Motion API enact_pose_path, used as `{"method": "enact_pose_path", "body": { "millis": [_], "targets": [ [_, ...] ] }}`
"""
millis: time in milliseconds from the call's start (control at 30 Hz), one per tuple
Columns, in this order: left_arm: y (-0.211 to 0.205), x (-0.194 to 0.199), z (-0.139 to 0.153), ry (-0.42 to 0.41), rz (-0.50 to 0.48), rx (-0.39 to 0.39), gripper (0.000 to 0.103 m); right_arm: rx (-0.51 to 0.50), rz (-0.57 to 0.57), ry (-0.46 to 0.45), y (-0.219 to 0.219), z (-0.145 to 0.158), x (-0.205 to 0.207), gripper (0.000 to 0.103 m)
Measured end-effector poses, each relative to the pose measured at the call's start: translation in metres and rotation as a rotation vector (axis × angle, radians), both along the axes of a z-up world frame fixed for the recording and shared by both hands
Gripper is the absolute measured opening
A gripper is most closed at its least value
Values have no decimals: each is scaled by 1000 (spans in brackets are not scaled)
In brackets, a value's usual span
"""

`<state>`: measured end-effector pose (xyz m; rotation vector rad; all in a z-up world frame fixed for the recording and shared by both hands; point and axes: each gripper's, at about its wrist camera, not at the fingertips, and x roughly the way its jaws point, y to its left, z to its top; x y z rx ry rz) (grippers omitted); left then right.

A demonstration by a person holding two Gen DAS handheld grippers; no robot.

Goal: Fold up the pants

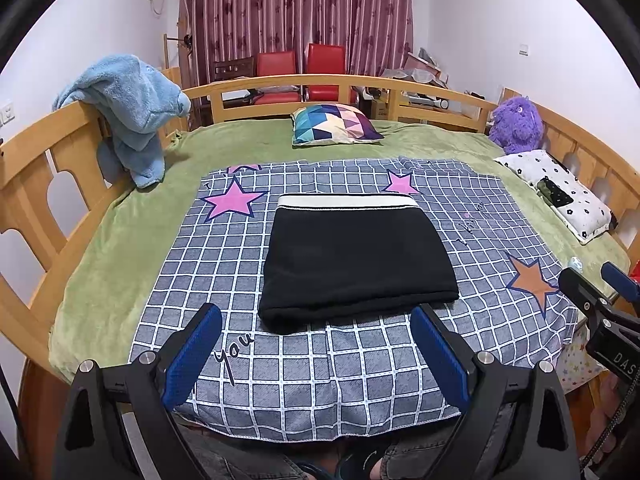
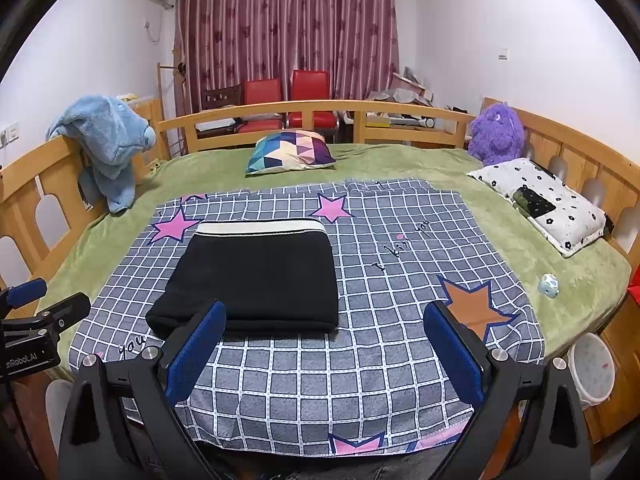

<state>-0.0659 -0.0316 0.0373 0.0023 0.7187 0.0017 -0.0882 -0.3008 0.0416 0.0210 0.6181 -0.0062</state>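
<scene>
- Bed with wooden rail [image 1: 280,82]; green blanket [image 1: 120,240] under a grey checked sheet [image 1: 340,360] printed with stars.
- Far side: patchwork pillow [image 1: 334,124], purple plush toy [image 1: 516,124], blue fleece garment [image 1: 132,108] draped over the rail. Floral pillow [image 1: 560,196] along the right edge; small pale toy [image 2: 548,285] on the blanket.
- Nothing lies between either gripper and the pants.
- Left gripper [image 1: 316,356]: jaws wide apart, holding nothing, above the sheet's near edge, just short of the pants.
- Right gripper [image 2: 324,354]: jaws wide apart, empty; its left pad [image 2: 196,354] overlaps the pants' near edge in view; contact unclear.
- Pants [image 1: 356,264]: black, folded into a compact rectangle at mid-sheet, white waistband [image 1: 344,201] on the far side, fold toward the grippers.
</scene>
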Motion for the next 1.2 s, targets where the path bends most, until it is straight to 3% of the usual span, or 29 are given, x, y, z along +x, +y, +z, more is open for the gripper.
{"method": "enact_pose_path", "body": {
  "millis": [1200],
  "targets": [
    [0,-3,4,-6,-4,-2,96,4,1,-12,4,7,-3,98]
  ]
}}
